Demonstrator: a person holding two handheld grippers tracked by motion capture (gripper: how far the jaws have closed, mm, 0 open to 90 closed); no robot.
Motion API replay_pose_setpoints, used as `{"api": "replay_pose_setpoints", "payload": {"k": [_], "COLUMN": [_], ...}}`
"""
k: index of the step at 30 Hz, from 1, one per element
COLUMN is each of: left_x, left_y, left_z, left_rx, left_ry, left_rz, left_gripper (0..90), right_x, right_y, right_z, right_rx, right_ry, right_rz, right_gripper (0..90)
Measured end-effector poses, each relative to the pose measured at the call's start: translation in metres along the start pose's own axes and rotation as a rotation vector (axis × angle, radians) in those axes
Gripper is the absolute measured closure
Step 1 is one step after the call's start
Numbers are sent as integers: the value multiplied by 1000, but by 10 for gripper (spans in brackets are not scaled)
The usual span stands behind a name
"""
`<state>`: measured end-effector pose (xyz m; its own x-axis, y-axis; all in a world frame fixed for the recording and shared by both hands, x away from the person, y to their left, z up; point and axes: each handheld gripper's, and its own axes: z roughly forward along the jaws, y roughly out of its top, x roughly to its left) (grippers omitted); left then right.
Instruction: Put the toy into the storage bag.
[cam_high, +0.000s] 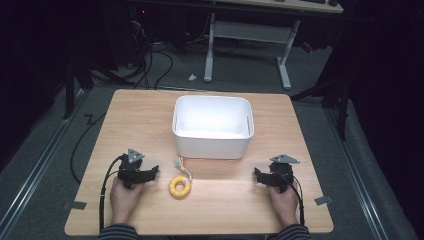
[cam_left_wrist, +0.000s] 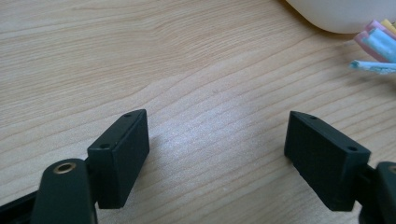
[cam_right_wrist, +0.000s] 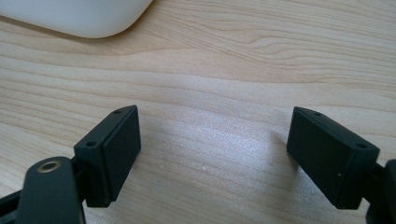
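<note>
Left gripper (cam_high: 150, 172): jaws wide, empty, resting on wooden table (cam_high: 145, 115). Right gripper (cam_high: 260, 176): jaws wide, empty. Yellow ring toy (cam_high: 179, 186) with coloured cords: lay between them, nearer the left. White bin (cam_high: 212, 142): stood beyond, mid-table.

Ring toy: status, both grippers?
Left gripper open, empty, beside ring toy. Right gripper open, empty. Toy lies on table before bin, untouched. Nothing in the way.
</note>
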<state>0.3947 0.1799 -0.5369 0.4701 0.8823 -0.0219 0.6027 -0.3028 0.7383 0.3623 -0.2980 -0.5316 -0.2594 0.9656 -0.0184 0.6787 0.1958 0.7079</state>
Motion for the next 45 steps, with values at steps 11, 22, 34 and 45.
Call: {"api": "replay_pose_setpoints", "payload": {"k": [11, 22, 34, 45], "left_x": [-1, 1, 3, 6], "left_y": [0, 0, 1, 10], "left_z": [0, 0, 1, -13], "left_rx": [1, -2, -3, 50], "left_ry": [4, 7, 13, -6], "left_rz": [4, 1, -3, -25], "left_gripper": [224, 254, 259, 343], "right_x": [0, 0, 1, 1], "right_y": [0, -1, 0, 0], "right_z": [0, -1, 0, 0], "right_rx": [-2, -5, -3, -3], "right_ry": [-1, 3, 5, 7], "right_rz": [-2, -6, -8, -8], "right_gripper": [182, 192, 194, 195]}}
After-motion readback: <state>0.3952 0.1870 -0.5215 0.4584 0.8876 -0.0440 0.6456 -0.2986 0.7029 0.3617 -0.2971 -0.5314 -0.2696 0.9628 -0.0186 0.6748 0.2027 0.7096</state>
